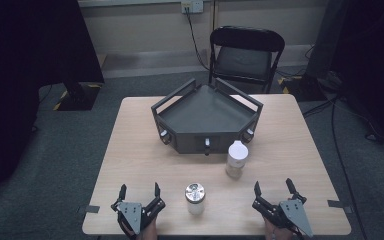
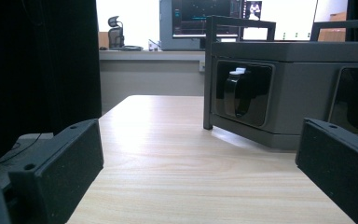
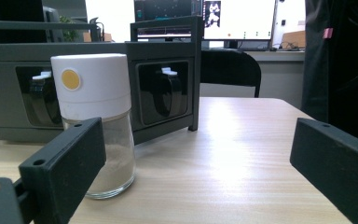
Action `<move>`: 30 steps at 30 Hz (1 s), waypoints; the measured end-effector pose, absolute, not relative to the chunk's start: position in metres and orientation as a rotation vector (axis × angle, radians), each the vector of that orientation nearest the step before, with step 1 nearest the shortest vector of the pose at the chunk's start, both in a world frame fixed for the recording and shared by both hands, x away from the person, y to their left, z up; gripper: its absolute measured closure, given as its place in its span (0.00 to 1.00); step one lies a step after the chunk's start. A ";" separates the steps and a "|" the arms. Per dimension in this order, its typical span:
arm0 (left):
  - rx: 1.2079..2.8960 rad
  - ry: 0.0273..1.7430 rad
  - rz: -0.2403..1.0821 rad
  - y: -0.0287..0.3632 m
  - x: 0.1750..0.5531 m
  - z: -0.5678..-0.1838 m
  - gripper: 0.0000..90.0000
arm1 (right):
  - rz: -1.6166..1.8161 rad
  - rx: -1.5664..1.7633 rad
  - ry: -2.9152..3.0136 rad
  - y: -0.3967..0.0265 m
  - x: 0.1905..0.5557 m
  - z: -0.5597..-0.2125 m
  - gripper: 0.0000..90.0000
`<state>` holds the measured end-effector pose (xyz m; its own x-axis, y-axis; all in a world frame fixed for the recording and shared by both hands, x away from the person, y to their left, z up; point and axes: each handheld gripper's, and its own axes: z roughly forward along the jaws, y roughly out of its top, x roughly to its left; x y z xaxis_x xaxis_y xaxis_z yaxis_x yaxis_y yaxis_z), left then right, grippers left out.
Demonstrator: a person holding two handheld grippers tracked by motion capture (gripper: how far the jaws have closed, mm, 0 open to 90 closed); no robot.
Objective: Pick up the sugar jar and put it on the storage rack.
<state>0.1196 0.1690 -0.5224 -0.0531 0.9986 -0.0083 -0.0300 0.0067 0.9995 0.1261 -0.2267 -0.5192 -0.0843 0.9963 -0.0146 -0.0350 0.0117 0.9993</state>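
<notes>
Both grippers sit at the near edge of the desk, and each has its jaws wide apart with nothing in them. The left gripper and the right gripper have two jars between them: a jar with a shiny lid close by, and a jar with a white lid just in front of the dark tray. Both jars are tall and thin. A jaw that bumps one from the side could tip it over, and it might roll off the desk.
</notes>
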 end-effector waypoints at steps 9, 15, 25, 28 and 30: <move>1.157 1.228 1.256 0.169 0.120 -0.522 0.00 | 1.275 1.135 1.248 -0.226 0.126 -0.519 0.02; 1.159 1.226 1.255 0.169 0.119 -0.522 0.00 | 1.281 1.130 1.254 -0.227 0.126 -0.519 0.01; 1.160 1.224 1.252 0.170 0.119 -0.522 0.00 | 1.283 1.130 1.257 -0.228 0.126 -0.519 0.01; 1.155 1.214 1.243 0.172 0.118 -0.523 0.00 | 1.283 1.129 1.257 -0.228 0.126 -0.519 0.01; 1.151 1.205 1.236 0.174 0.117 -0.524 0.00 | 1.282 1.129 1.255 -0.228 0.126 -0.519 0.01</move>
